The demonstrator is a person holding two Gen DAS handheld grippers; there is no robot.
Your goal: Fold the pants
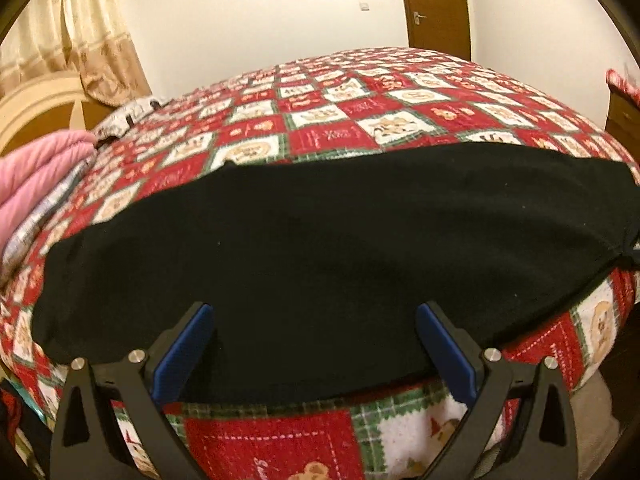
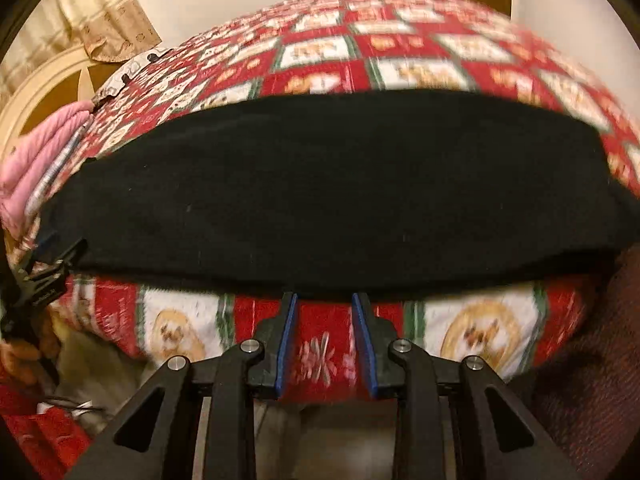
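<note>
Both jaws agape at pants [image 1: 320, 240] near edge.

Pants [image 1: 320, 248], plain black. Bedspread [image 1: 344, 116], a patchwork of red and white squares with green plaid borders and tan bear motifs. Quilt [image 1: 36, 176], pink. Curtain [image 1: 84, 36], cream with a tan patterned band. Gripper pads [image 1: 182, 352], blue on black frames.

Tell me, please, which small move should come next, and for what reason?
Probably close the left tool on the near edge of the black pants. Its fingers are open over that edge, holding nothing. The right tool is also open, just below the edge, so it would need to rise slightly first. The pants lie flat on the bed cover.
</note>
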